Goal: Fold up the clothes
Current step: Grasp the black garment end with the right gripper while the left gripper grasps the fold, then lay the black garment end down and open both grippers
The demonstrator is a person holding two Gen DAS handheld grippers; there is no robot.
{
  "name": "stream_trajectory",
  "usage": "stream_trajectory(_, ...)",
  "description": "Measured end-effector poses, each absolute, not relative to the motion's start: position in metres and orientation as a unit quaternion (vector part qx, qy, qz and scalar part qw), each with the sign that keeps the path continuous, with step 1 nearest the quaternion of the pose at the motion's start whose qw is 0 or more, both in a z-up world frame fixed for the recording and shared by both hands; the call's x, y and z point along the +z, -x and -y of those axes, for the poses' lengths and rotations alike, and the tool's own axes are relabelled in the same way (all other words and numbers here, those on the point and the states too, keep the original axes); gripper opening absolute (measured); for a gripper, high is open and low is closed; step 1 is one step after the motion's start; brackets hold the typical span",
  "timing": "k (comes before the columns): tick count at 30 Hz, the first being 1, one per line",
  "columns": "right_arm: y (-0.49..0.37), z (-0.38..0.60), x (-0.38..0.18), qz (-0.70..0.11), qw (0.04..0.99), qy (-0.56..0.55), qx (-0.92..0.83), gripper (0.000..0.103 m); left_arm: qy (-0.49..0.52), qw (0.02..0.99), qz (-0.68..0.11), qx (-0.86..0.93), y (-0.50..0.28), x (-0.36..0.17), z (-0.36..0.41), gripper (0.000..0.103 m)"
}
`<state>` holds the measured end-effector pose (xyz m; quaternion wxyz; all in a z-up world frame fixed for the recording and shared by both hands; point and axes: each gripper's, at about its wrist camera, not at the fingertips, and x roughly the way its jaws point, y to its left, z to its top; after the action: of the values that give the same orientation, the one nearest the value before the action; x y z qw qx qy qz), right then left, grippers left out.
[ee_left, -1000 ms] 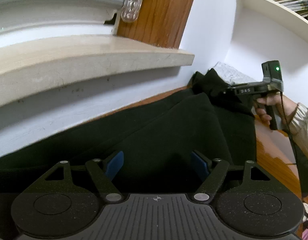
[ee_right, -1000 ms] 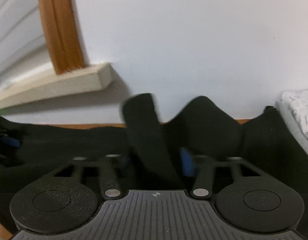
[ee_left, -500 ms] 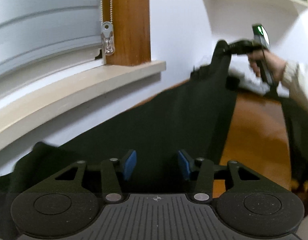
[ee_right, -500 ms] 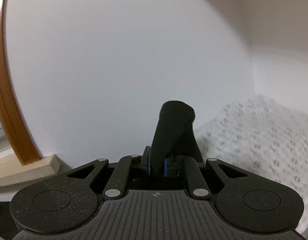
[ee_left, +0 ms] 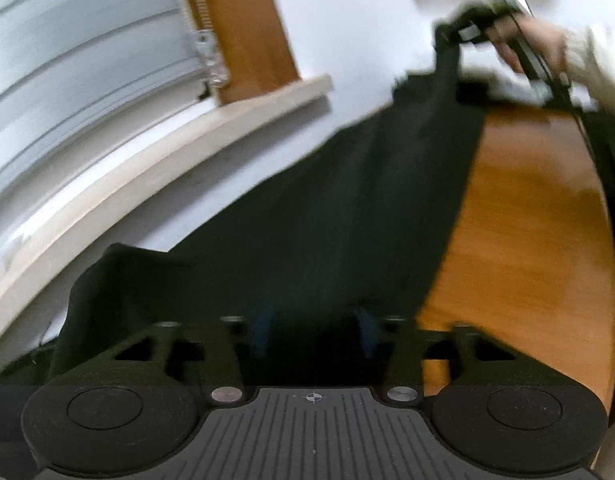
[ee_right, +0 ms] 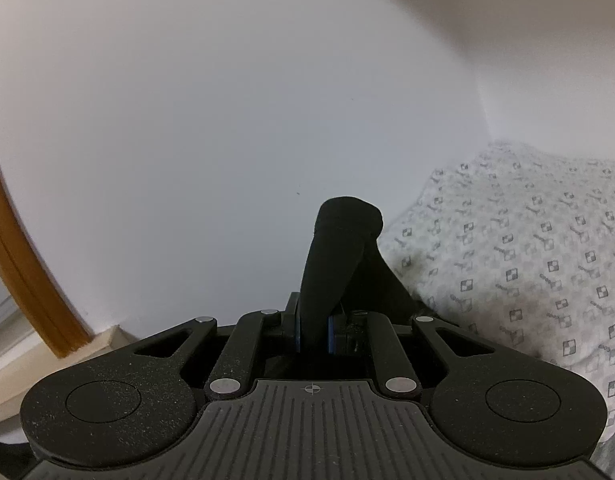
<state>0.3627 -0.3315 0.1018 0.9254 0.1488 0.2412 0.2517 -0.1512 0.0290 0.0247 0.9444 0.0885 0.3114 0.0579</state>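
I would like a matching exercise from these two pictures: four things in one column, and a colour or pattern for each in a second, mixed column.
Things:
1. garment
2. table
3. window sill
4. bedding

Descriptions:
A. orange-brown wood
B. black
C. white with small grey checks
D. pale beige

Pairs: 1-B, 2-A, 3-D, 4-C
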Motion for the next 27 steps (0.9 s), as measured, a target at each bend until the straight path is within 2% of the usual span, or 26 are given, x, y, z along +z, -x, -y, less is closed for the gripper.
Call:
stream_trajectory(1,-0.364,0.331,0.102,-0.243,0.925,-0.145,0.252,0.013,-0.065,0.95,-0.299,0.056,0.155,0.029,-0.037,0.007)
stream_trajectory(7,-0.38,0.319,0.11,-0.242,0.924,-0.137,0.263,0.011,-0.012,0.973,-0.213,0.087,0.171,0.057,-0.064,0.004)
stream_trajectory(10,-0.382,0.301,0.143,-0.189,0.928,-0.126,0.294,0.011,-0.01,0.976,-0.198,0.087,0.176,0.07,-0.065,0.004)
stream_trajectory(14,-0.361,0.309,0.193,-0.079,0.926,-0.144,0.34,0.011,-0.011,0.978,-0.195,0.072,0.183,0.08,-0.062,0.004)
stream_trajectory(17,-0.358,0.325,0.183,-0.104,0.938,-0.115,0.31,0.011,-0.013,0.973,-0.227,0.041,0.182,0.065,-0.05,0.004)
stream_trajectory(20,-0.372,0.326,0.129,-0.23,0.937,-0.03,0.263,0.021,-0.002,0.96,-0.279,0.005,0.172,0.04,-0.038,0.006)
stream_trajectory(21,-0.376,0.329,0.106,-0.275,0.929,-0.01,0.248,0.025,0.0,0.956,-0.295,-0.004,0.169,0.033,-0.034,0.011)
stream_trajectory(22,-0.374,0.333,0.094,-0.291,0.924,-0.002,0.248,0.026,-0.001,0.952,-0.305,-0.011,0.167,0.027,-0.031,0.021)
stream_trajectory(23,-0.372,0.337,0.082,-0.306,0.919,0.006,0.248,0.034,-0.001,0.951,-0.309,-0.015,0.166,0.024,-0.029,0.025)
stream_trajectory(24,-0.365,0.345,0.074,-0.305,0.919,0.003,0.249,0.044,0.005,0.952,-0.304,-0.018,0.168,0.027,-0.029,0.029)
stream_trajectory(26,-0.354,0.359,0.068,-0.3,0.92,-0.013,0.251,0.051,0.027,0.957,-0.287,-0.023,0.171,0.037,-0.035,0.037)
stream_trajectory(27,-0.35,0.367,0.065,-0.302,0.919,-0.021,0.251,0.052,0.033,0.96,-0.276,-0.022,0.173,0.043,-0.038,0.045)
